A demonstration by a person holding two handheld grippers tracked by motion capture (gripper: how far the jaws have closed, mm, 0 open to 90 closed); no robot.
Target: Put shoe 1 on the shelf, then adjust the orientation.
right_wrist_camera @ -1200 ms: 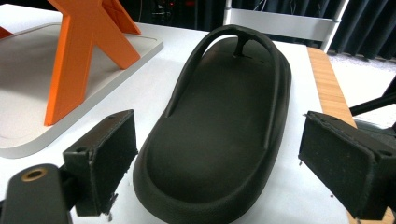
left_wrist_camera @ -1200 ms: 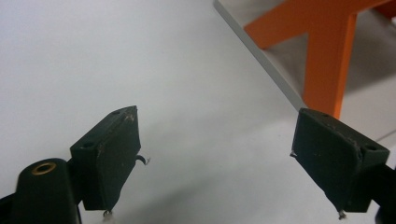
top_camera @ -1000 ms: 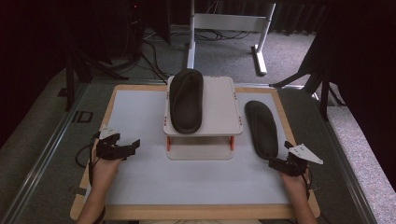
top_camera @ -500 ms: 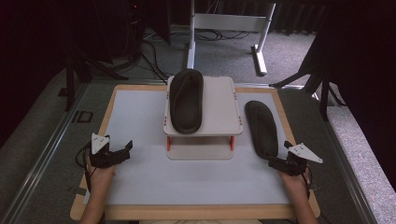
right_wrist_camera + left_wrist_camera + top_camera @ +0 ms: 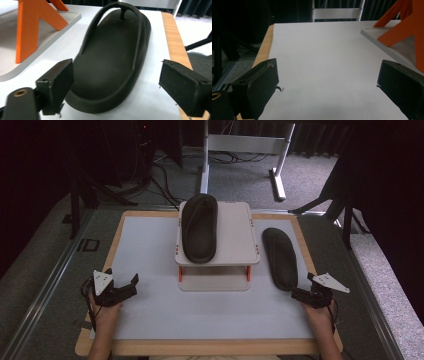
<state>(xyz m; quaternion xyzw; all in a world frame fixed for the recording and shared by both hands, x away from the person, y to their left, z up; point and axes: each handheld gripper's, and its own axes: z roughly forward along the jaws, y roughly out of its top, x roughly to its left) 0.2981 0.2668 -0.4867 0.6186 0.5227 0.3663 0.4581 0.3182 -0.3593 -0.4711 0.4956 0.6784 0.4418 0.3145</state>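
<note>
One black sandal [image 5: 199, 227] lies on a white stand [image 5: 235, 245] with orange legs at the table's middle back. A second black sandal [image 5: 281, 257] [image 5: 112, 57] lies flat on the white mat to the right of the stand. My right gripper [image 5: 301, 286] [image 5: 116, 75] stands open just behind this sandal's heel; the jaws flank the heel without touching it. My left gripper [image 5: 131, 286] [image 5: 327, 75] is open low over bare mat at the near left. Its jaws have just been opening, with nothing between them.
The mat covers a wood-edged table [image 5: 200, 347]. The stand's orange leg [image 5: 404, 27] rises to the right of my left gripper, and another orange leg [image 5: 30, 27] stands left of the second sandal. Metal rails [image 5: 45, 285] run beside the table; a white frame [image 5: 245, 145] and cables stand behind.
My left gripper has moved down and toward the table's near edge, a little to the left. The right gripper and both sandals have stayed put.
</note>
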